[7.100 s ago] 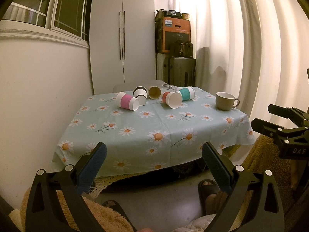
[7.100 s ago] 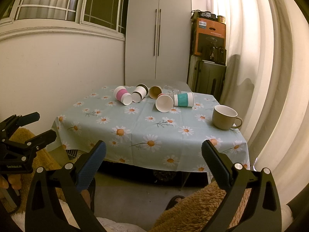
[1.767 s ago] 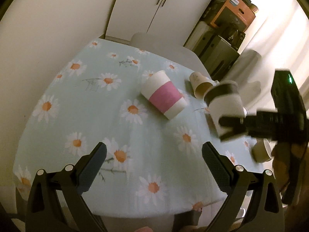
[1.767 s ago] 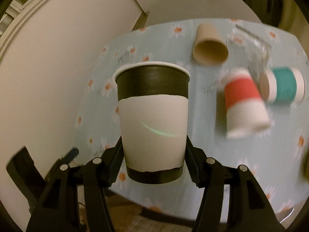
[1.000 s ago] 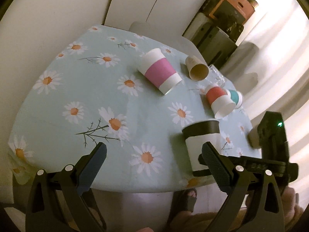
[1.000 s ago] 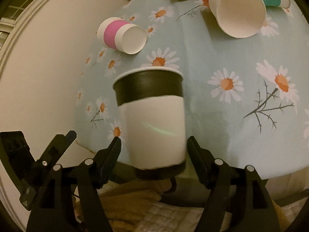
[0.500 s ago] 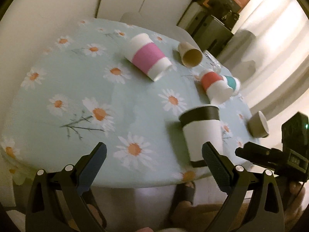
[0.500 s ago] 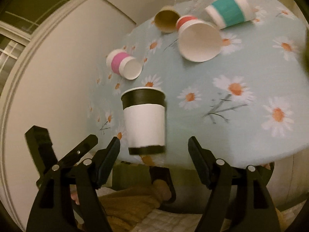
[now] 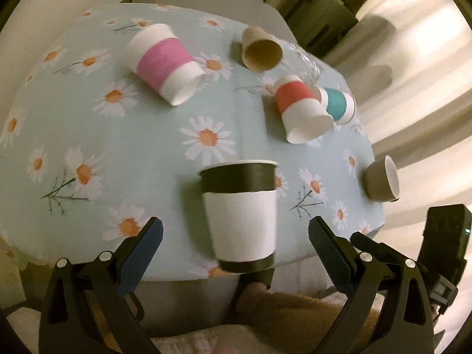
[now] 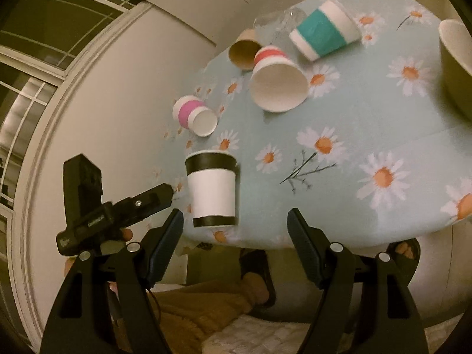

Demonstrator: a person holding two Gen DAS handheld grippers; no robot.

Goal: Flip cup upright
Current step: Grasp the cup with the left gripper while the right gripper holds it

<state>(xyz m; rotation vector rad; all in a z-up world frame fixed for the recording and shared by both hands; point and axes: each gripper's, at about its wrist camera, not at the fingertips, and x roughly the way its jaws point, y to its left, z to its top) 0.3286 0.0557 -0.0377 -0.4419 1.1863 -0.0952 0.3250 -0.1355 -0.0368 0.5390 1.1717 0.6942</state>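
Both grippers stand with their jaws spread apart and nothing between them: the right gripper (image 10: 235, 231) sits just off the near table edge, and the left gripper (image 9: 235, 240) hovers likewise at that edge, its black body also showing at the left of the right wrist view. Ahead of the right gripper the black-and-white paper cup (image 10: 211, 188) stands upright, mouth up, close to the near edge of the daisy-printed pale blue tablecloth (image 10: 348, 177), touched by neither gripper. Farther back lie the cups not yet righted, all on their sides: a white paper cup with a pink band (image 9: 165, 65), a plain brown paper cup (image 9: 261, 49), a white cup with a red band (image 9: 301, 112) touching a white cup with a teal band (image 9: 339, 104), and a clear glass tumbler (image 9: 303, 62) behind them. A grey ceramic mug (image 9: 380, 180) stands near the right edge. The likely risks: the standing cup is light and near the edge, so a brush from either gripper could tip it off; the red and teal cups touch, so gripping one may roll the other. White lettering on the left gripper's body is too blurred to read.
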